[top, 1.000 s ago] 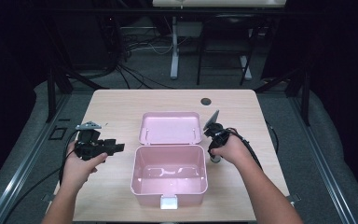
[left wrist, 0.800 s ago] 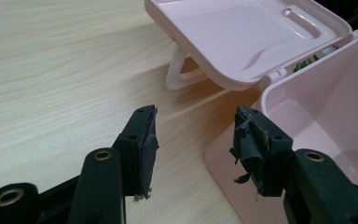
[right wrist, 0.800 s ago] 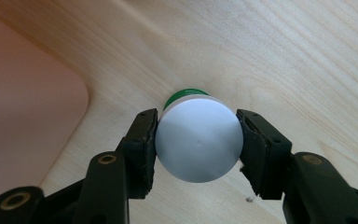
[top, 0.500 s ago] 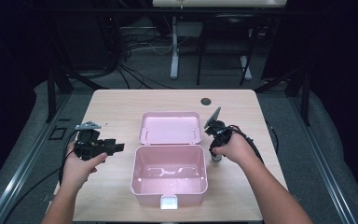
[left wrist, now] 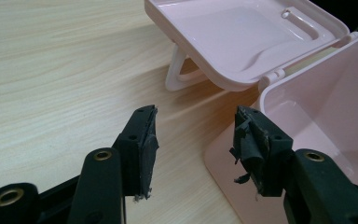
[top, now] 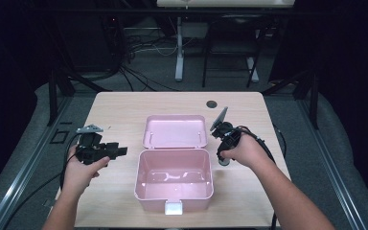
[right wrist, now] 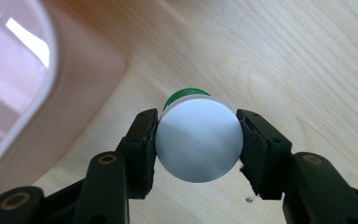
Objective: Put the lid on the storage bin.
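though lifted, bottle (right wrist: pixel 198 142) in right tongs (right wrist: pixel 197 144)

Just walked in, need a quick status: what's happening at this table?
A person works two handheld grippers at a wooden table beside an open pink box, its lid laid back flat. The right gripper is clamped on a round white-capped container with a green part beneath, just right of the box. The left gripper hangs open and empty at the box's left side.
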`<state>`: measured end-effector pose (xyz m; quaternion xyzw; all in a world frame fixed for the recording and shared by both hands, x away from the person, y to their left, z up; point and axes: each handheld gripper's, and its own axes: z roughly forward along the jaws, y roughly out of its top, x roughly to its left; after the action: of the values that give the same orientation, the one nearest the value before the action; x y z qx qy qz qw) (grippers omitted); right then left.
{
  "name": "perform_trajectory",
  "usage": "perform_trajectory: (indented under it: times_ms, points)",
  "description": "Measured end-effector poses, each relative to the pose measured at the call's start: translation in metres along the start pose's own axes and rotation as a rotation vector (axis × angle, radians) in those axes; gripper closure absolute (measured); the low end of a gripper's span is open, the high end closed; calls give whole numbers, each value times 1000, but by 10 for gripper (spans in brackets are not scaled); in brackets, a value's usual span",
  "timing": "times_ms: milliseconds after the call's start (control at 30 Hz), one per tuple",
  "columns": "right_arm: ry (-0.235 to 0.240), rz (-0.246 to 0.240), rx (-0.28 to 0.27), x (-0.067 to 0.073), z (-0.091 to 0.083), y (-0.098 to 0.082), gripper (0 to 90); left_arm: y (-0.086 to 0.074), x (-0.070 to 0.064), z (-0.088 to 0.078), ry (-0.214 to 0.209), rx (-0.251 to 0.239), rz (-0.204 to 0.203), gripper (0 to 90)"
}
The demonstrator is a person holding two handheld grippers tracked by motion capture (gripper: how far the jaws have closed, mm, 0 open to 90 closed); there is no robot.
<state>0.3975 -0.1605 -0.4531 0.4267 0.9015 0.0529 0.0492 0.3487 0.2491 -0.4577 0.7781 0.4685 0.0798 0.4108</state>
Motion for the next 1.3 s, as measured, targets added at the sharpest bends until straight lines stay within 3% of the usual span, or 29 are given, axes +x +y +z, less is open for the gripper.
perform_trajectory:
  times_ms: [400,867,1300]
  points:
    - [27,-55,-1,15,-33,-5,503,0,-1,0,-1,-2,0,493]
    - [26,-165,5,44,-70,-2,504,0,0,0,-4,-1,0,493]
    - [38,-234,-16,66,-82,7,504,0,1,1,-7,1,-2,493]
